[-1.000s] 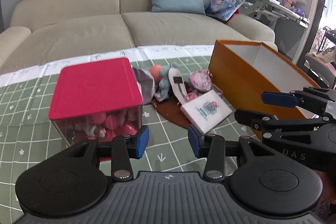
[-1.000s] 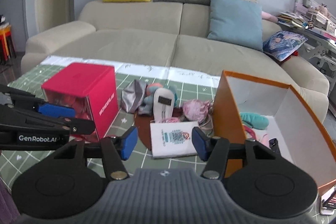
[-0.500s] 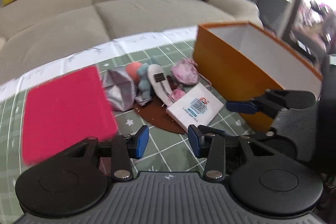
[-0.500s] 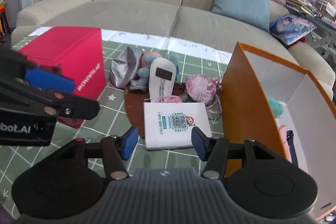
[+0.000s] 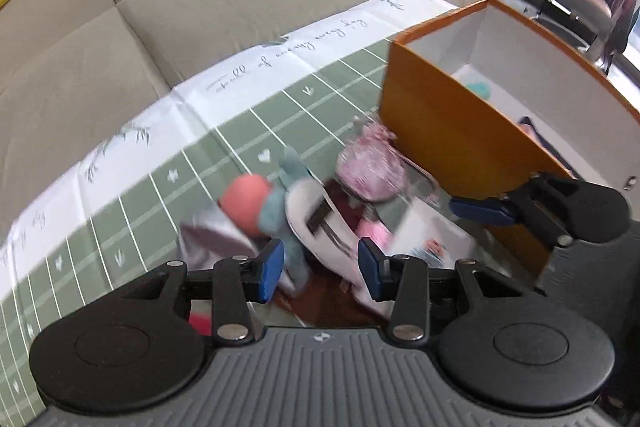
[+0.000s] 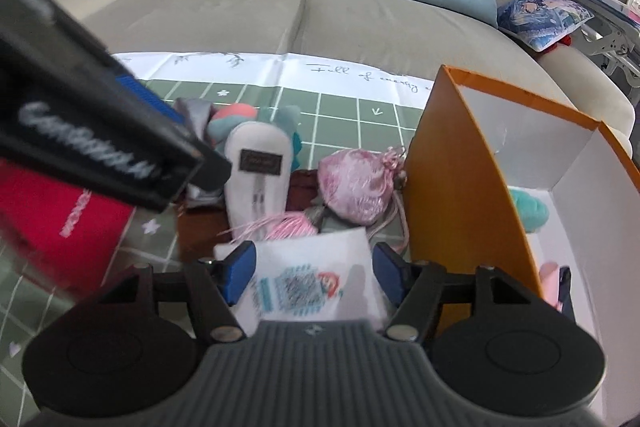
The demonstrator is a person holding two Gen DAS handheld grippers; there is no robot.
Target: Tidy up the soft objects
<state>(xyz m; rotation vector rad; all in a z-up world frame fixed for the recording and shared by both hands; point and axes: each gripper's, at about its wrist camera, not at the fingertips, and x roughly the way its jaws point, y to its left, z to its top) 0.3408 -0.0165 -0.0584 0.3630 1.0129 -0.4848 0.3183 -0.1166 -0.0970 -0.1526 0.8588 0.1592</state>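
- On the left of the desk (image 6: 344, 103) stands a red box (image 6: 60, 215); it is stiff, and I leave it alone.
- Next is the pile of soft things: a grey pouch (image 6: 196, 115), a teal and coral plush (image 5: 256, 203), a white slipper (image 6: 258, 171) and a pink pouch (image 6: 354, 187), all touching or overlapping.
- My left gripper (image 5: 320, 265) points steeply down over the slipper and plush. Its fingers (image 5: 270, 265) stand half open and nothing is between them yet.
- The slipper seems light and a little stiff in the sole; I would take it across the narrow middle. The plush will squash, so I would grip its body.
- In front of the pile lies a white packet (image 6: 308, 279), flat, probably light and soft, perhaps slippery if it is wrapped in film.
- My right gripper (image 6: 312, 273) tilts down over this packet. Its fingers (image 6: 238, 269) are opening, with the packet lying between them but not yet pressed.
- On the right stands the orange box (image 6: 452, 187), already with a teal soft thing (image 6: 528, 209) inside.
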